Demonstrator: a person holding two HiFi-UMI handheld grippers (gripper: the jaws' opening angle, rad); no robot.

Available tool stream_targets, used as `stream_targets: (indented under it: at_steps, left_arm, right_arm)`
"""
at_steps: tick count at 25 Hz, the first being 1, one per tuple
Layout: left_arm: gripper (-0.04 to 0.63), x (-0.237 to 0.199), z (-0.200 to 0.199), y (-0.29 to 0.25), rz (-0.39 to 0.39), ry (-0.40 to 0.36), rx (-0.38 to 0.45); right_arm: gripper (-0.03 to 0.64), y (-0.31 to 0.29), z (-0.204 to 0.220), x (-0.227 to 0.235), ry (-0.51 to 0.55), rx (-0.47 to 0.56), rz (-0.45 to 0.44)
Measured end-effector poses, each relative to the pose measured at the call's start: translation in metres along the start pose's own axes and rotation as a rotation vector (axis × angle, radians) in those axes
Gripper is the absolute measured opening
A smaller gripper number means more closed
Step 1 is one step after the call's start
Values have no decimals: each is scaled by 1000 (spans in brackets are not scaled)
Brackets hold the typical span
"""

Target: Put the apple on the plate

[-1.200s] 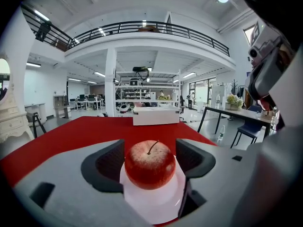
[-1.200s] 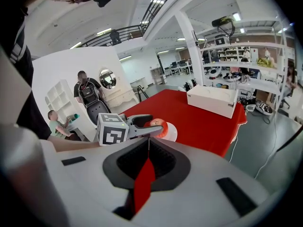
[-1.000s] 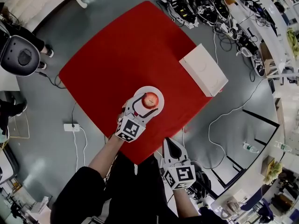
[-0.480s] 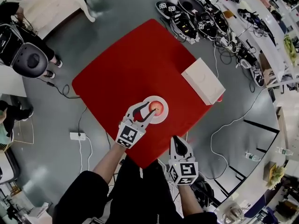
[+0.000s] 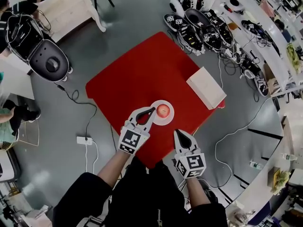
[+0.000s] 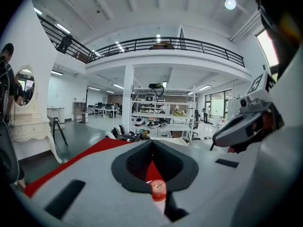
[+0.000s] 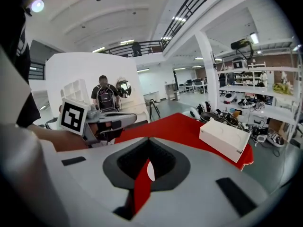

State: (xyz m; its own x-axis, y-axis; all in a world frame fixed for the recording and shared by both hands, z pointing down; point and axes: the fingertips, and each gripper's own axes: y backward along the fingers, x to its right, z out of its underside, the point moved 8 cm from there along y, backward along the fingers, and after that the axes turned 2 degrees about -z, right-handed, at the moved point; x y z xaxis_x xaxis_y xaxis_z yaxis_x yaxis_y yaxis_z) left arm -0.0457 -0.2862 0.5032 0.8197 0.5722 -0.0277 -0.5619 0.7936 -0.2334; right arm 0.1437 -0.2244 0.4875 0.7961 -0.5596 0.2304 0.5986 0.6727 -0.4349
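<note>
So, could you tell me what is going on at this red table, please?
A person works with tongs in each hand. The apple sits on the white plate on the red table. The left tongs, near the plate, have just been closing with nothing between them; the right tongs are shut and empty too.
</note>
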Motion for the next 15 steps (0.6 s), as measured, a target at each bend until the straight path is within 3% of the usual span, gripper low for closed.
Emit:
stream_targets:
  at_steps: [6,15]
  left_arm:
    - [7,25,-24,22,-6,-38,-13]
    - [6,36,-23,48,-26,-19,-37]
  right_arm:
    - [11,15,-20,0,27,27,-5]
    - [11,12,-30,-6,13,55,-3]
